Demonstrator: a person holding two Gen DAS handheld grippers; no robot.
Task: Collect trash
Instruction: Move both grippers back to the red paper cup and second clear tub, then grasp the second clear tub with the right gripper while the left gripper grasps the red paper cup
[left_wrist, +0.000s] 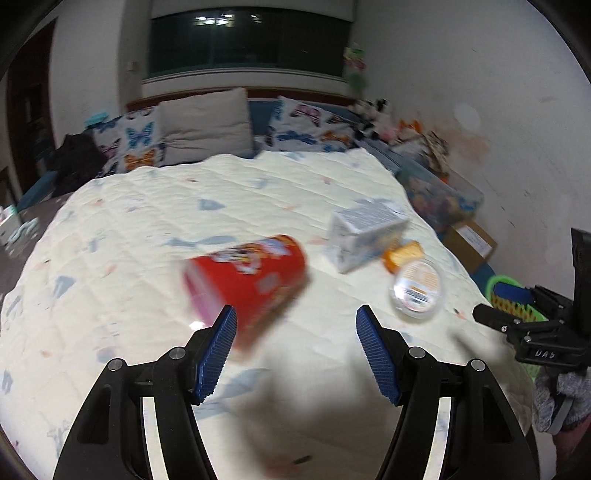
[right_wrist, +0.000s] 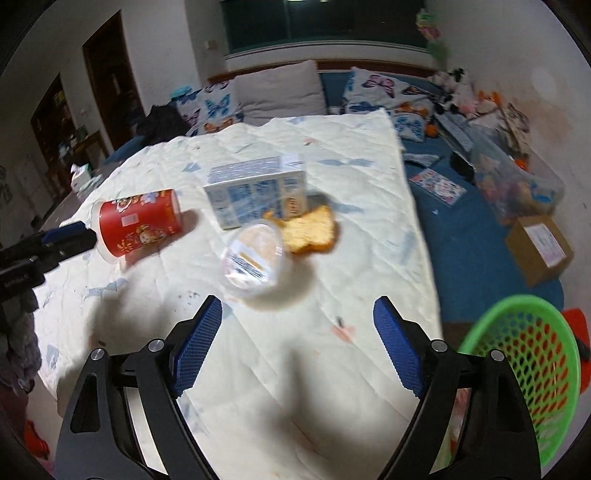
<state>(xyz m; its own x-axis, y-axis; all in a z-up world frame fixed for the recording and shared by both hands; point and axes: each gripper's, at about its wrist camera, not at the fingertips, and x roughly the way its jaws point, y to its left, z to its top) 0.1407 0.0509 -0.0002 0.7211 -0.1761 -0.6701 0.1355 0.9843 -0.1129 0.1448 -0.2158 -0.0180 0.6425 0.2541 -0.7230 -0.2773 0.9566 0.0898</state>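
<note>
Both tongs, left gripper (left_wrist: 295, 319) and right gripper (right_wrist: 297, 310), hang released over my quilt (right_wrist: 351, 184), grasping nothing. 4 bits of trash lie mid-quilt: red cup (right_wrist: 142, 221) on its side, carton (right_wrist: 258, 190), clear lid (right_wrist: 253, 258), bread (right_wrist: 314, 230). That cup could roll; the basket (right_wrist: 528, 354) sits off the quilt's right edge.

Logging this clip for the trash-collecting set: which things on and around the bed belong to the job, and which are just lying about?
Part of the job:
red cup
blue-and-white carton
clear plastic lid
piece of bread
green basket
left claw, open
right claw, open

Just lying about:
pillows
cardboard box
quilt
</note>
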